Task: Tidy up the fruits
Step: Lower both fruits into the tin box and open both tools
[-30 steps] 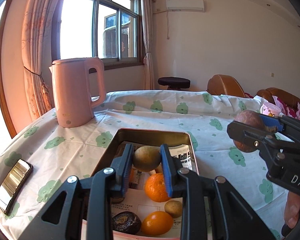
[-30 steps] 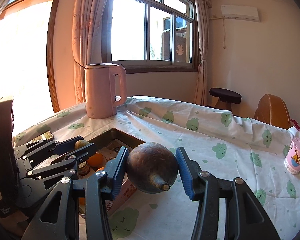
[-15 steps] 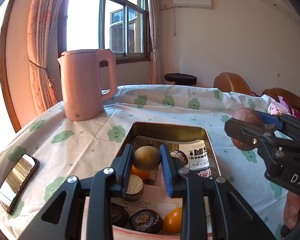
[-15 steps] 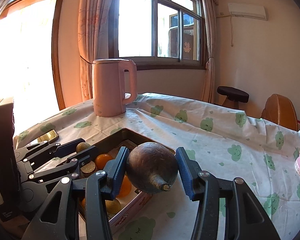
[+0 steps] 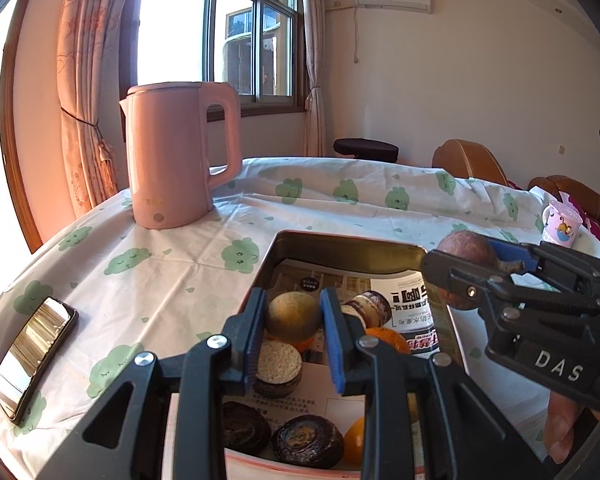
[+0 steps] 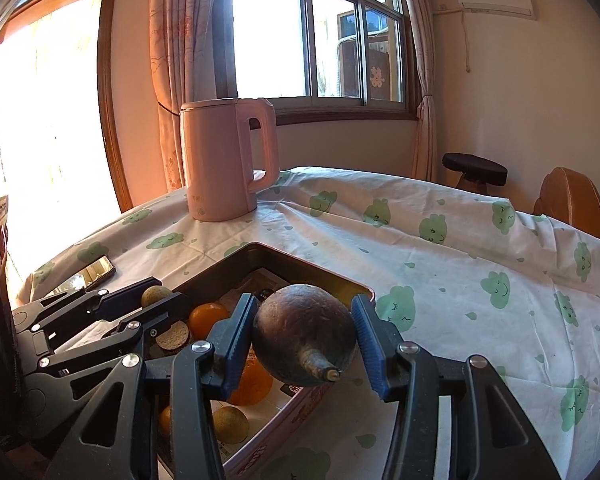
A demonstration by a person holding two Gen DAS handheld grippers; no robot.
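My left gripper is shut on a small round yellow-brown fruit and holds it over the metal tin. The tin is lined with printed paper and holds oranges, dark round fruits and a cut round piece. My right gripper is shut on a large dark brown round fruit with a stem, above the tin's right rim. It shows in the left wrist view at the right. The left gripper shows in the right wrist view at the left.
A pink kettle stands at the table's far left. A phone lies near the left edge. A pink cup stands at the far right. The table has a white cloth with green prints. A stool and chairs stand behind.
Both grippers have moved forward over the tin with their fruits still held. The tin and the kettle look nearer and larger.
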